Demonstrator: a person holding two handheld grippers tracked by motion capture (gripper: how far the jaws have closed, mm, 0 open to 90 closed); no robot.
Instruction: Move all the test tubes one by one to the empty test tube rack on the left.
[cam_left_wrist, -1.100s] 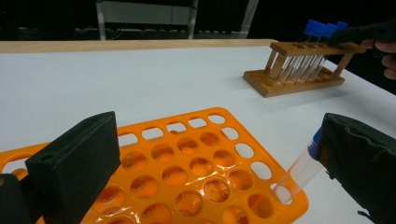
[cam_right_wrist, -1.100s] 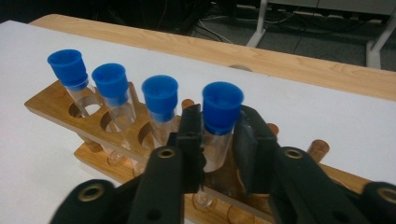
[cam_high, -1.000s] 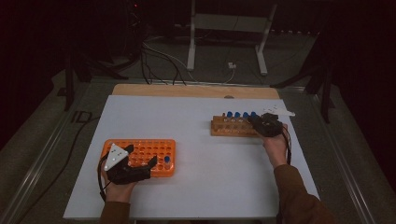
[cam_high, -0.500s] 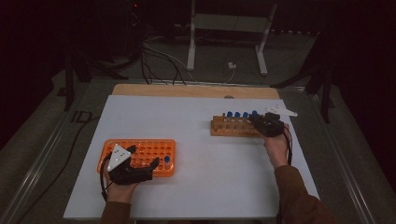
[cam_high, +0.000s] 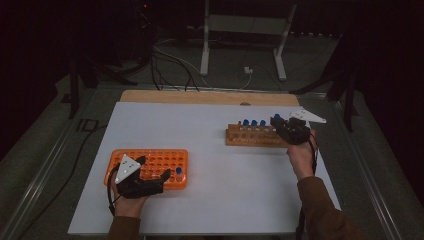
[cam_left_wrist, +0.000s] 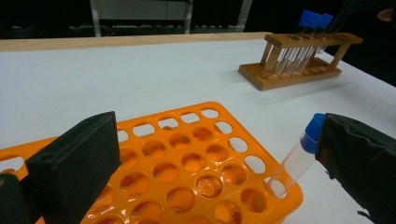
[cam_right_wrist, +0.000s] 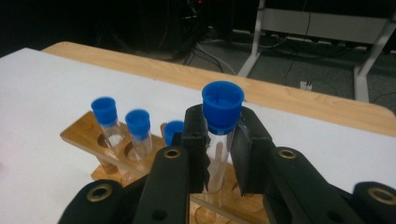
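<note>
My right gripper (cam_right_wrist: 219, 135) is shut on a clear test tube with a blue cap (cam_right_wrist: 222, 107), holding it upright just above the right end of the wooden rack (cam_right_wrist: 81, 133). Three more blue-capped tubes (cam_right_wrist: 138, 122) stand in that rack (cam_high: 250, 137). At the front left, my left gripper (cam_high: 152, 167) rests open over the orange rack (cam_high: 150, 162). Its jaws stand wide apart across the orange rack (cam_left_wrist: 187, 158). One blue-capped tube (cam_left_wrist: 299, 156) leans in a corner hole right beside the right-hand jaw. The right gripper (cam_high: 277, 122) is at the table's right side.
A white sheet (cam_high: 210, 165) covers the table, with a wooden strip (cam_high: 200, 97) along the far edge. Beyond it are cables and a metal stand's legs (cam_high: 240, 50) on the dark floor. Open white surface lies between the two racks.
The right gripper has risen slightly with the tube, lifting it out of the wooden rack. The left gripper has stayed in place.
</note>
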